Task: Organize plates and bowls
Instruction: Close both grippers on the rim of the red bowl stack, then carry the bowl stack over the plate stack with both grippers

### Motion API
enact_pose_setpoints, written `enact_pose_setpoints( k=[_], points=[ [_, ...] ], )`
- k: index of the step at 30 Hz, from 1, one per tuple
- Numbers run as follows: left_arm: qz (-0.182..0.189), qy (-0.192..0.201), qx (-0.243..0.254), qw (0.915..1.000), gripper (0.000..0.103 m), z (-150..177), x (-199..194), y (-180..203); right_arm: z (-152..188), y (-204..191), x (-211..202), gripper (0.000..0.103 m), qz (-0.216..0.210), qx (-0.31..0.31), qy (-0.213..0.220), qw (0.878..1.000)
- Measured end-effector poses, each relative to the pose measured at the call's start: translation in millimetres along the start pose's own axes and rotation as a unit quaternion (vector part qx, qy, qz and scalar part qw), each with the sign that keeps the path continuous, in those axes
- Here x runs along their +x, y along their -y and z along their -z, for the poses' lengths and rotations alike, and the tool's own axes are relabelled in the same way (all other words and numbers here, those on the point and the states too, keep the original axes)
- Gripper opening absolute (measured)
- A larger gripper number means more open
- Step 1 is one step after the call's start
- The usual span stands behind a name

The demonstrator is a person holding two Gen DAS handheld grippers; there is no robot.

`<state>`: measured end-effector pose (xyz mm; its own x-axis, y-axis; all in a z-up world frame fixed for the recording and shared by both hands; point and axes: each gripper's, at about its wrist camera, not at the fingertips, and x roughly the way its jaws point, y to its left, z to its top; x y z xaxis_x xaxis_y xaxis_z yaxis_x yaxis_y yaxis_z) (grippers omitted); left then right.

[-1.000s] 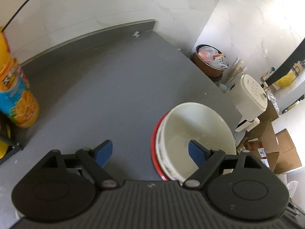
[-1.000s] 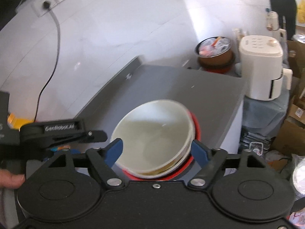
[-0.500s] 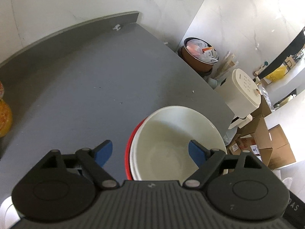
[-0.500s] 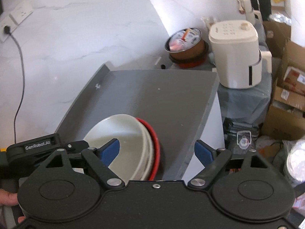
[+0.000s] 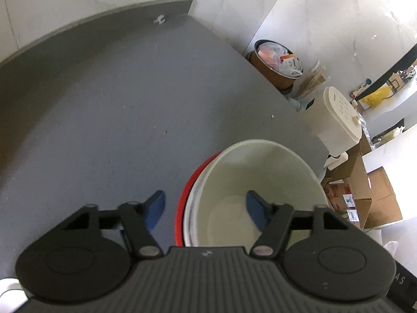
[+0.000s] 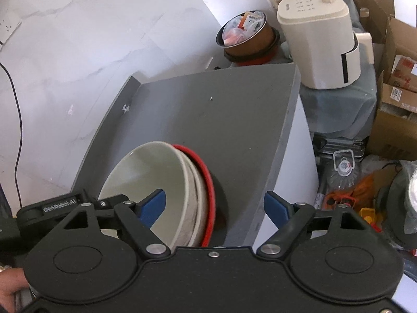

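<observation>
A stack stands near the right edge of the grey counter (image 5: 109, 120): a white bowl (image 5: 260, 182) on top, another white dish under it and a red plate (image 5: 182, 208) at the bottom. My left gripper (image 5: 206, 208) is open and straddles the stack's left rim, with one blue finger outside it and the other over the bowl. In the right wrist view the white bowl (image 6: 151, 177) and red plate (image 6: 207, 180) sit low and left. My right gripper (image 6: 215, 207) is open across the right rim. The left gripper's black arm (image 6: 60, 204) shows at the left.
Beyond the counter's (image 6: 234, 120) right edge are a cream air fryer (image 6: 320, 44), a brown pot of wrappers (image 6: 245, 36), cardboard boxes (image 6: 396, 99) and floor clutter. A marble wall with a black cable (image 6: 15, 109) rises behind. A hand (image 6: 10, 292) is at the lower left.
The left view has swung right, so the orange bottle is gone from it. The right gripper has shifted right, from framing the whole stack to straddling its right rim. Both stay open.
</observation>
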<state>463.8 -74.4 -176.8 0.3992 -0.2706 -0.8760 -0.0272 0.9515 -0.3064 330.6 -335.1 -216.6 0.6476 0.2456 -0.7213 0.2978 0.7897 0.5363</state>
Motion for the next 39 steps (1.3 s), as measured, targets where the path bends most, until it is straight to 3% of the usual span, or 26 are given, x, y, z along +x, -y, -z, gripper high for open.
enact_pose_setpoints(
  k=[4,15,18,19,20,39],
  points=[
    [0.015,-0.022,-0.032,0.9991,0.04,1.0,9.1,-12.4,3.1,-0.4,8.0,0.076,0.001,0.004,-0.012,1.0],
    [0.042,-0.032,-0.058,0.9969,0.033,-1.7,20.3,-27.3,4.7,-1.9,23.0,0.068,-0.002,0.019,-0.028,0.999],
    [0.044,-0.034,-0.057,0.9968,0.031,-0.6,24.5,-28.9,6.3,0.3,28.2,0.054,-0.004,0.024,-0.039,0.999],
    [0.044,-0.036,-0.058,0.9967,0.03,-0.2,26.2,-29.6,6.7,0.6,29.9,0.044,-0.008,0.024,-0.042,0.999],
    [0.043,-0.037,-0.061,0.9965,0.027,0.5,27.9,-30.9,7.0,0.1,30.8,0.042,-0.006,0.023,-0.042,0.999],
    [0.048,-0.008,-0.074,0.9961,0.025,8.9,-1.5,-45.8,7.7,-23.9,16.2,0.039,-0.027,-0.034,-0.03,0.999]
  ],
)
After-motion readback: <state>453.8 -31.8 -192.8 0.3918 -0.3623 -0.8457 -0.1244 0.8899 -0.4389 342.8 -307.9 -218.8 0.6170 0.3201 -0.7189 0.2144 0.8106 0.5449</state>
